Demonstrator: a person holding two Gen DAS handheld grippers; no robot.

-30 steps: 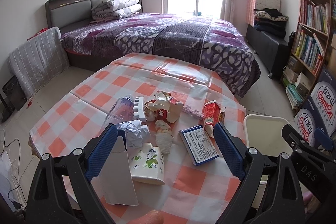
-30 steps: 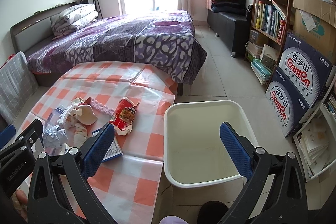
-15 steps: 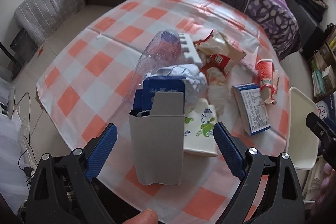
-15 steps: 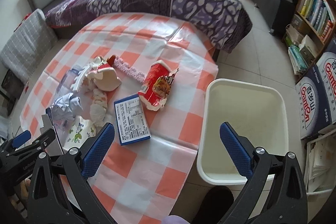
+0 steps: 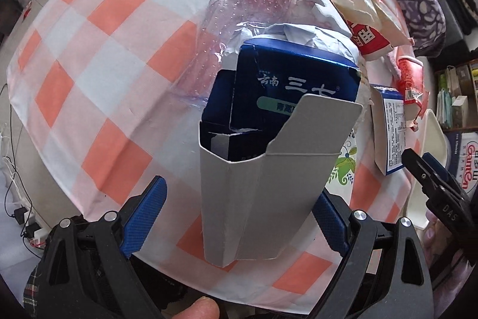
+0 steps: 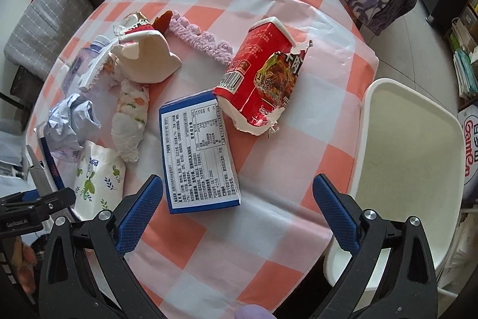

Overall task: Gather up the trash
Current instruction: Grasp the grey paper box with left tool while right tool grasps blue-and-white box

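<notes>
Jaws wide on both grippers, holding nothing. Left gripper (image 5: pixel 237 218) straddling near end of open gray carton (image 5: pixel 269 178), long axis running away from jaws. Right gripper (image 6: pixel 237 213) hovering above blue box (image 6: pixel 198 151); white bin (image 6: pixel 409 157) off surface edge, right.

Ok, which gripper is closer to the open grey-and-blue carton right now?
Left. The left gripper has its open fingers on either side of the carton. The right gripper hovers open over the blue nutrition-label box, further toward the white bin.
</notes>
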